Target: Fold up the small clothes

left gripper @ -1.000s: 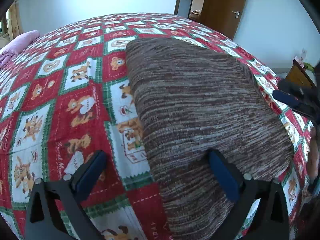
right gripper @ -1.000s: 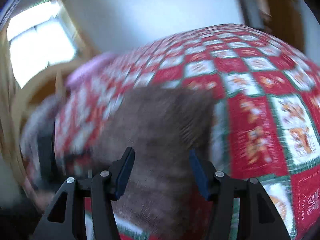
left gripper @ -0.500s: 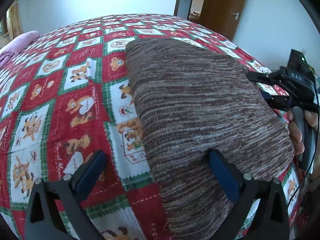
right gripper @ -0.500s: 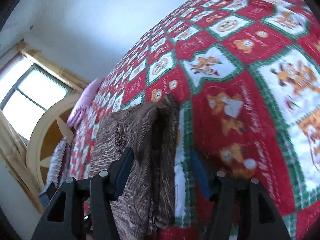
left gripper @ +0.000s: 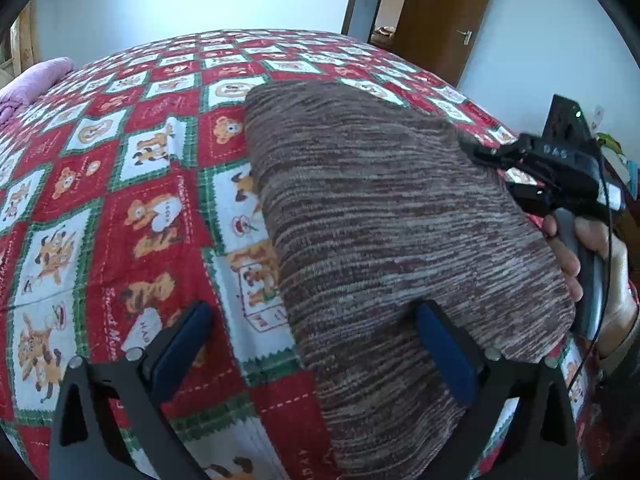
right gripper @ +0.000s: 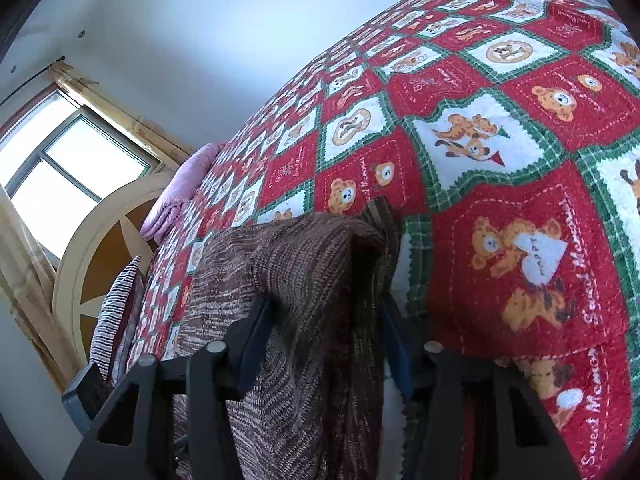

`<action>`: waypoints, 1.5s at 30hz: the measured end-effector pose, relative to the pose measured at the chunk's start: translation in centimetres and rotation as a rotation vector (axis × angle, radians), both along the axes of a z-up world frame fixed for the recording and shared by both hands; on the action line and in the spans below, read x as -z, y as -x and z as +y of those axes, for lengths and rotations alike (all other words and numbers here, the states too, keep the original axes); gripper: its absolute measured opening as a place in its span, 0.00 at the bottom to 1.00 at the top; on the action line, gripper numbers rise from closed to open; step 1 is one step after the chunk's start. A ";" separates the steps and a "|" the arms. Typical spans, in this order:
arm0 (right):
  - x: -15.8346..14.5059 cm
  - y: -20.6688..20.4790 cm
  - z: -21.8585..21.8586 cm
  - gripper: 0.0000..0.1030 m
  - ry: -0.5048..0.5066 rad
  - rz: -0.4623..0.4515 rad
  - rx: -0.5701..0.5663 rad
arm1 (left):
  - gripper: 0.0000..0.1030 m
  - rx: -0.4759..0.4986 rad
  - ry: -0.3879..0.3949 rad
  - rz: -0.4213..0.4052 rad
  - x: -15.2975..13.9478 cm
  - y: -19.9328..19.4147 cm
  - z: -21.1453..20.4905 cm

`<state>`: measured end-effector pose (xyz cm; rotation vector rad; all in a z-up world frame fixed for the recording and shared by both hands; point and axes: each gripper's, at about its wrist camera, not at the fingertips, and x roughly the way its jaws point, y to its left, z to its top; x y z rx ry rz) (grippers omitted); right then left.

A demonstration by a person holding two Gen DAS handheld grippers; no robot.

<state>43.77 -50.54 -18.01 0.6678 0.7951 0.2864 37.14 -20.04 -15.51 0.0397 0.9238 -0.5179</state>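
The brown knit garment (left gripper: 384,216) lay already folded into a thick rectangle on the teddy-bear quilt (left gripper: 120,184), near the bed's front edge, with bare quilt all round it. The right gripper (right gripper: 324,336) had come in at the garment's edge and straddled the stacked layers; its jaws had just been closing, and the cloth stood bunched between the blue pads, which looked to be touching the fabric on both sides (how firmly they pinched I cannot tell). The left gripper (left gripper: 316,344) hovered with its fingers wide apart, the left one over quilt and the right one over the garment's near corner, gripping nothing. The person's hand (left gripper: 600,264) held the right tool at the garment's far side in the left wrist view.

I judged the step to be taking hold of one end for a further fold or to lift the bundle away. The next move would call for the right jaws to finish closing on every layer, and for the left gripper to take the near corner so the stack would not slide or splay open.
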 end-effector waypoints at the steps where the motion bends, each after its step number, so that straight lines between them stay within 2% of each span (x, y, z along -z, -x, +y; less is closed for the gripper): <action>1: 0.1 0.0 0.0 0.43 0.000 0.003 0.001 | 0.98 0.002 0.008 -0.001 0.0 0.0 0.1; 2: 0.1 0.3 -0.2 0.42 -0.003 0.003 0.000 | 0.95 0.005 0.018 -0.003 -0.1 0.0 0.2; 5: 0.6 0.5 -0.6 0.28 -0.043 0.015 -0.014 | 0.81 0.029 0.032 -0.017 -0.4 0.3 0.1; 6: 0.8 0.7 -0.8 0.25 -0.057 0.018 -0.013 | 0.70 0.039 0.028 -0.022 -0.4 0.4 -0.1; 7: 0.8 0.8 -0.8 0.23 -0.060 0.018 -0.014 | 0.63 0.071 0.033 -0.018 -0.5 0.6 -0.5; 9: 0.7 1.2 -0.7 0.21 -0.049 0.015 -0.015 | 0.49 0.084 0.018 -0.032 -0.7 1.0 -1.1; 10: 0.6 1.4 -0.5 0.20 -0.039 0.012 -0.012 | 0.47 0.089 -0.001 -0.040 -0.9 1.2 -1.5; 11: 0.5 1.5 -0.3 0.20 -0.027 0.010 -0.007 | 0.41 0.091 -0.014 -0.044 -1.0 1.3 -1.7; 12: 0.3 1.6 -0.2 0.19 -0.017 0.009 -0.003 | 0.29 0.095 -0.024 -0.046 -1.2 1.5 -1.8; 15: -0.4 2.0 0.2 0.18 -0.006 0.002 0.018 | 0.15 0.096 -0.046 -0.047 -2.1 1.8 -1.9; 24: -2.9 4.6 1.6 0.15 -0.042 -0.038 0.036 | 0.13 0.121 -0.076 -0.124 -5.4 5.2 -0.4; 29: -4.8 6.1 3.7 0.14 -0.020 -0.057 0.006 | 0.13 0.126 -0.084 -0.146 -6.3 7.1 1.2; 38: -6.3 7.9 9.6 0.14 -0.024 -0.080 -0.083 | 0.13 0.074 -0.104 -0.170 -7.6 10.2 6.4; 45: -7.0 7.8 15.4 0.14 -0.035 -0.092 -0.161 | 0.13 0.011 -0.105 -0.188 -8.6 12.2 11.0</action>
